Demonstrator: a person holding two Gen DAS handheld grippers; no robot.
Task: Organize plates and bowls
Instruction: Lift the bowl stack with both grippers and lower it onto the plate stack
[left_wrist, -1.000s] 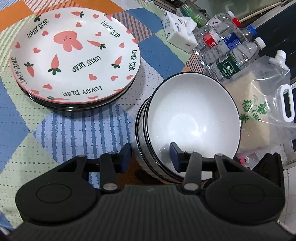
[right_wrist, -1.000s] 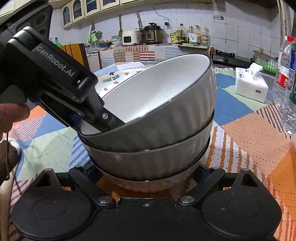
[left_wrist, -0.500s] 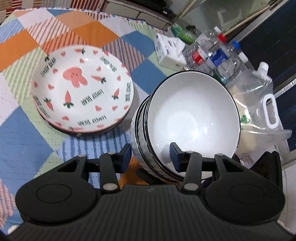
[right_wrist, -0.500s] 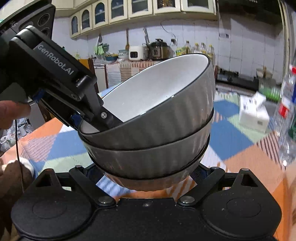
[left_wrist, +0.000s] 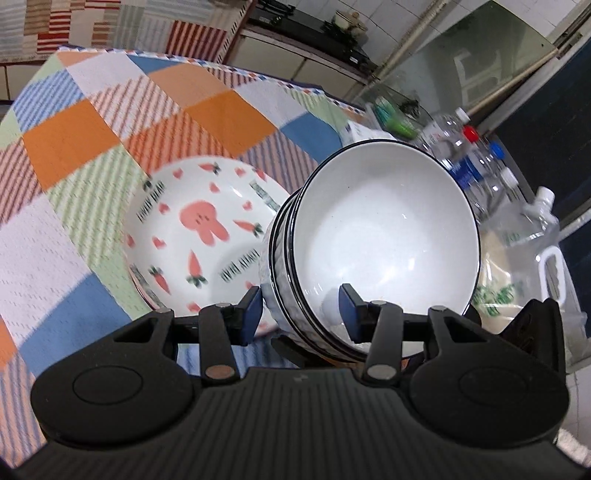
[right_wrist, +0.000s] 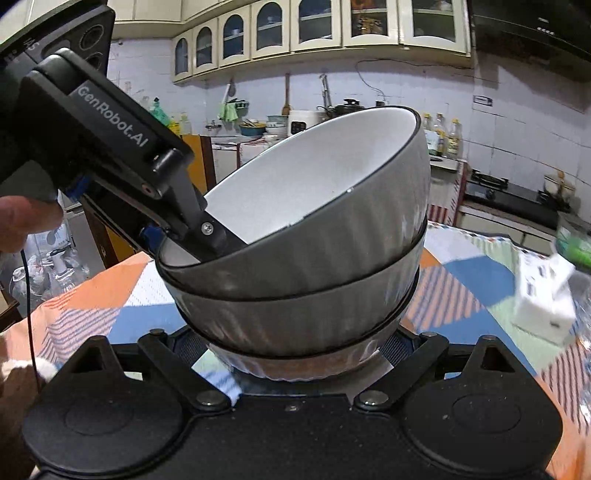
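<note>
A stack of three ribbed grey bowls (left_wrist: 384, 236), white inside, hangs tilted above the patchwork tablecloth. My left gripper (left_wrist: 301, 314) is shut on the near rims, one finger inside the top bowl and one outside; it enters from the upper left as the left gripper (right_wrist: 207, 236) in the right wrist view. My right gripper (right_wrist: 293, 347) holds the bottom bowl (right_wrist: 295, 362) at its base, a finger on each side. A stack of bunny-and-carrot plates (left_wrist: 199, 236) lies on the cloth below and to the left of the bowls.
Several water bottles (left_wrist: 469, 158) and a clear bag of rice (left_wrist: 517, 266) stand at the table's right side. A white tissue box (right_wrist: 543, 299) sits beyond the bowls. A person's hand (right_wrist: 26, 221) holds the left gripper. Kitchen counters lie beyond the table.
Both grippers have risen with the bowl stack between them. The plates and the tablecloth now lie farther below. The grip on the bowls looks the same.
</note>
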